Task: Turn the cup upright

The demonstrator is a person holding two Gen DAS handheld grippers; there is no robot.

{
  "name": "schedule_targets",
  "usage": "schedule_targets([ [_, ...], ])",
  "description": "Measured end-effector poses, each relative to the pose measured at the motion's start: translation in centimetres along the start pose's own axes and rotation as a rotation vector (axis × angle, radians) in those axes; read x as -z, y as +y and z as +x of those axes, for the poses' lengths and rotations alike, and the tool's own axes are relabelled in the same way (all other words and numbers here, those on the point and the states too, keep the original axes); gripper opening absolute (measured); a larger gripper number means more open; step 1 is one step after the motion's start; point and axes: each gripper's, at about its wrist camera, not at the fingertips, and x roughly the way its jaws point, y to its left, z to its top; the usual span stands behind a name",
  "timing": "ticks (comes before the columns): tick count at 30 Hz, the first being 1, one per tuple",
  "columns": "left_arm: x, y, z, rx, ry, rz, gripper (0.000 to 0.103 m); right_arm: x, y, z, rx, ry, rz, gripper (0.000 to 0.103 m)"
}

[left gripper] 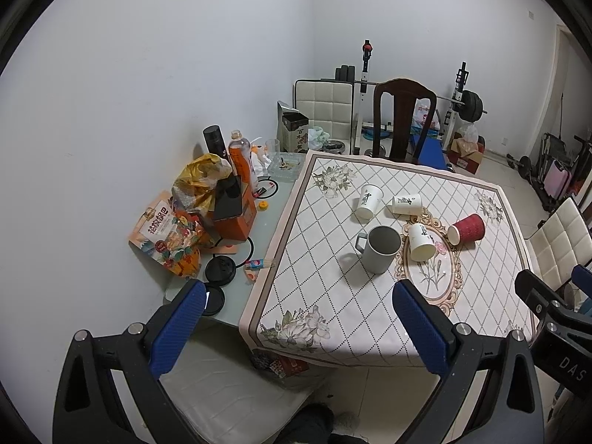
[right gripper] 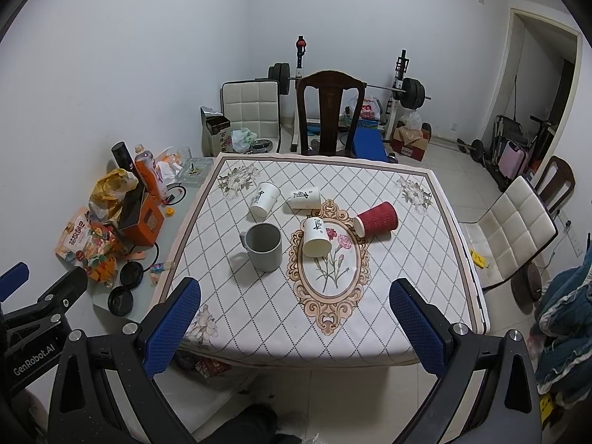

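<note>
Risk noted, left to right: the upright grey mug (right gripper: 263, 246) stood just beside the tipped white paper cup (right gripper: 315, 239), with the red ribbed cup (right gripper: 375, 219) lying near on the surface (right gripper: 259, 325). I judged a careless approach could knock the mug or roll a cup away. Both the left hand-held gripper (left gripper: 299, 329) and right hand-held gripper (right gripper: 296, 329) hung wide, empty, well short of the cups.
</note>
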Motion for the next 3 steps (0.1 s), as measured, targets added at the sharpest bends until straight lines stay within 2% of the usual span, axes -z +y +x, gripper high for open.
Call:
schedule_targets([
  [3,-0.02,0.03,0.06,0.001,0.005,0.0,0.103,-0.12,0.39,0.03,-0.005,0.0,-0.001,0.103],
])
